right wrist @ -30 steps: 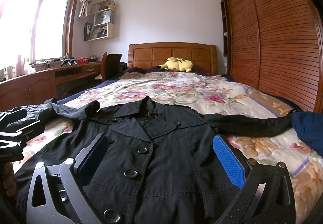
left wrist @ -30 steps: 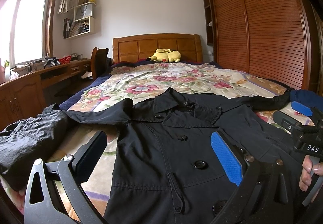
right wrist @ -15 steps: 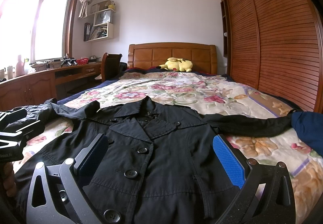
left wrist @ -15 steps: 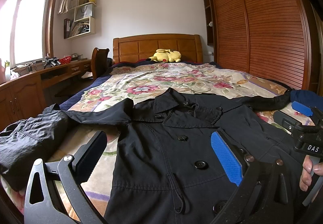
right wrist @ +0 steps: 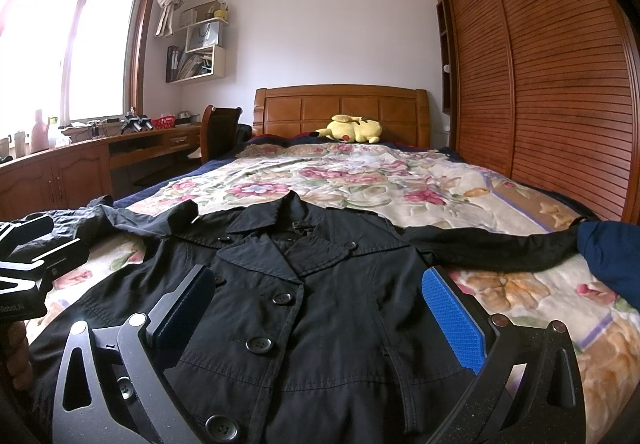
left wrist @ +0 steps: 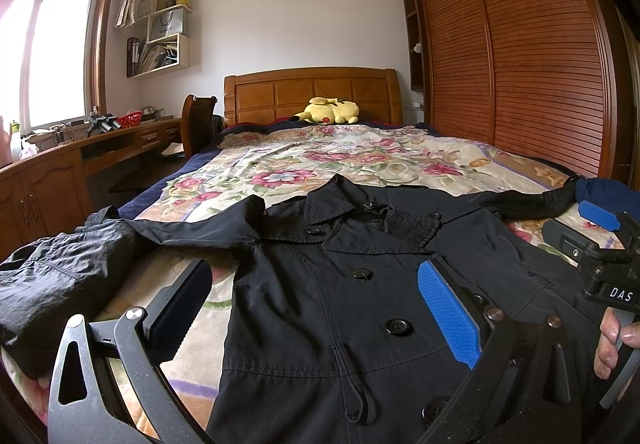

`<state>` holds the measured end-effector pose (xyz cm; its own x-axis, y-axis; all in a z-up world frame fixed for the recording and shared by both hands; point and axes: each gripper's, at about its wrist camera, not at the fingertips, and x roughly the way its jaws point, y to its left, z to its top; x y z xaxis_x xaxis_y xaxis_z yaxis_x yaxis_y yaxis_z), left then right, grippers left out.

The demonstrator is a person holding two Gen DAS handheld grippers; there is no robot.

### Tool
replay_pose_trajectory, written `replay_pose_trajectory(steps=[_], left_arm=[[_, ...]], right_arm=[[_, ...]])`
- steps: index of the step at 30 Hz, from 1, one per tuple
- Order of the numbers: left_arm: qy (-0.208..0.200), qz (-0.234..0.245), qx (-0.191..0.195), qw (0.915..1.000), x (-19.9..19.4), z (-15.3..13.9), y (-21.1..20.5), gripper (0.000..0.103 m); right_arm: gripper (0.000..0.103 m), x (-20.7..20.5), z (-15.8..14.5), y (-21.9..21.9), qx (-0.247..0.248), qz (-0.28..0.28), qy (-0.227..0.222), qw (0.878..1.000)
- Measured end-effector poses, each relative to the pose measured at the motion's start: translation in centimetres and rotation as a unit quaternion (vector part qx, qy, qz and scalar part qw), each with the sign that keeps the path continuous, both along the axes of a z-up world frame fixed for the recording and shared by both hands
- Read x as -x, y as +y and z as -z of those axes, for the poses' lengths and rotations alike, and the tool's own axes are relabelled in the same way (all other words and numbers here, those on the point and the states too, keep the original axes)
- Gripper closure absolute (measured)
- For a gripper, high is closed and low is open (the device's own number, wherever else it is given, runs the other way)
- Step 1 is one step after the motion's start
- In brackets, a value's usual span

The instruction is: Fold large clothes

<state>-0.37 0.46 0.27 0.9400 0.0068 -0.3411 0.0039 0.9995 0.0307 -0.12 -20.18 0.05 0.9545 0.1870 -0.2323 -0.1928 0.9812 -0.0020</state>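
Note:
A black double-breasted coat [left wrist: 352,276] lies face up on the bed, collar toward the headboard, both sleeves spread out sideways. It also shows in the right wrist view [right wrist: 304,308]. My left gripper [left wrist: 316,308] is open and empty, hovering above the coat's left front near the hem. My right gripper [right wrist: 320,312] is open and empty above the coat's lower middle. The left sleeve [left wrist: 60,276] is bunched at the bed's left edge. The right sleeve [right wrist: 492,248] stretches right.
The bed has a floral cover [right wrist: 360,180] and a wooden headboard [right wrist: 340,108] with a yellow plush toy [right wrist: 352,129]. A dark blue garment [right wrist: 612,256] lies at the right edge. A wooden desk [right wrist: 80,164] and a chair stand left, a slatted wardrobe [right wrist: 540,84] right.

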Motion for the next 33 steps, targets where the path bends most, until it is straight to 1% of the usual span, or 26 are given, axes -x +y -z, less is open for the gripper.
replay_pose_trajectory(steps=[12, 15, 20, 24, 27, 30, 33], left_arm=[[0.005, 0.003, 0.000, 1.0000, -0.1, -0.1, 0.0, 0.000], [0.017, 0.003, 0.002, 0.9999, -0.6, -0.6, 0.7, 0.000], [0.033, -0.001, 0.000, 0.9994, -1.3, -0.3, 1.5, 0.000], [0.047, -0.010, -0.014, 0.9988, -2.0, -0.2, 2.5, 0.000], [0.050, -0.015, -0.017, 0.9985, -2.2, -0.4, 3.0, 0.000], [0.072, -0.018, -0.017, 0.9971, -2.8, 0.1, 4.1, 0.000], [0.089, -0.021, -0.008, 0.9958, -3.5, 0.4, 5.3, 0.000]], right_arm=[[0.000, 0.0, -0.1, 0.1, 0.001, -0.003, 0.002, 1.000], [0.000, -0.3, -0.3, 0.4, 0.002, -0.010, 0.008, 1.000], [0.000, -0.9, -0.6, 1.6, 0.003, -0.033, 0.020, 0.999], [0.000, -1.4, -0.8, 2.1, 0.006, -0.047, 0.027, 0.999], [0.000, -2.0, -1.0, 2.2, 0.008, -0.056, 0.029, 0.998], [0.000, -2.2, -1.0, 2.3, 0.008, -0.063, 0.031, 0.998], [0.000, -2.4, -1.1, 2.7, 0.010, -0.072, 0.031, 0.997]])
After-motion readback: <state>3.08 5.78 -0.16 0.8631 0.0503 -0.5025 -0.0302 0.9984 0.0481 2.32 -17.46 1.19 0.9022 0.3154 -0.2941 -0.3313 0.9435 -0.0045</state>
